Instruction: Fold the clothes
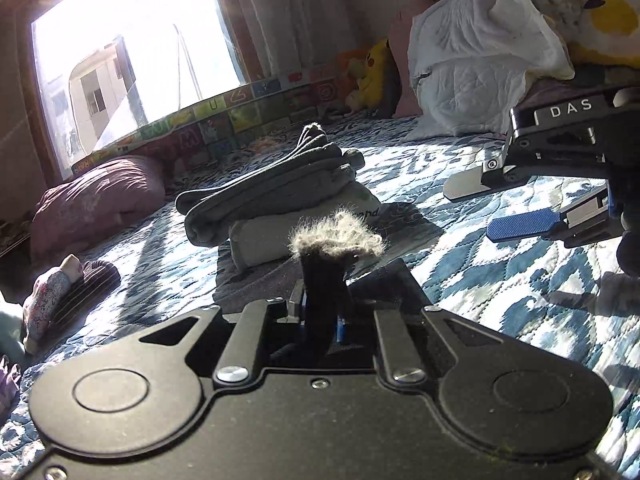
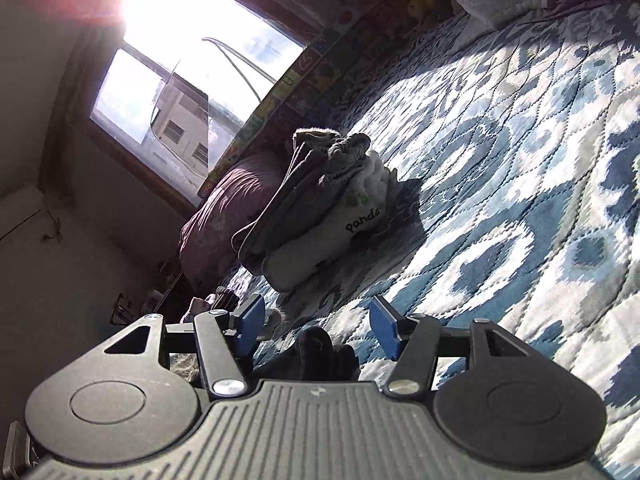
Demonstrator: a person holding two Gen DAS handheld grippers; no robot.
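Observation:
My left gripper (image 1: 320,306) is shut on a dark garment (image 1: 325,280), whose fuzzy grey edge sticks up above the fingers. The cloth hides the fingertips. A stack of folded grey clothes (image 1: 276,196) lies on the blue and white quilt (image 1: 480,280) just beyond it, topping a pale piece printed "Panda" (image 2: 360,220). My right gripper (image 1: 494,208) hovers open at the right, one silver finger above a blue-padded one. In the right wrist view its blue pads (image 2: 250,328) stand wide apart, and the right gripper (image 2: 318,330) holds nothing, with a dark fold (image 2: 320,354) low between them.
A purple pillow (image 1: 96,204) lies by the window, with a colourful play mat panel (image 1: 224,120) along the bed's far edge. White bedding (image 1: 476,68) and yellow plush toys (image 1: 372,76) pile up at the back right. Small folded clothes (image 1: 60,292) sit at the left.

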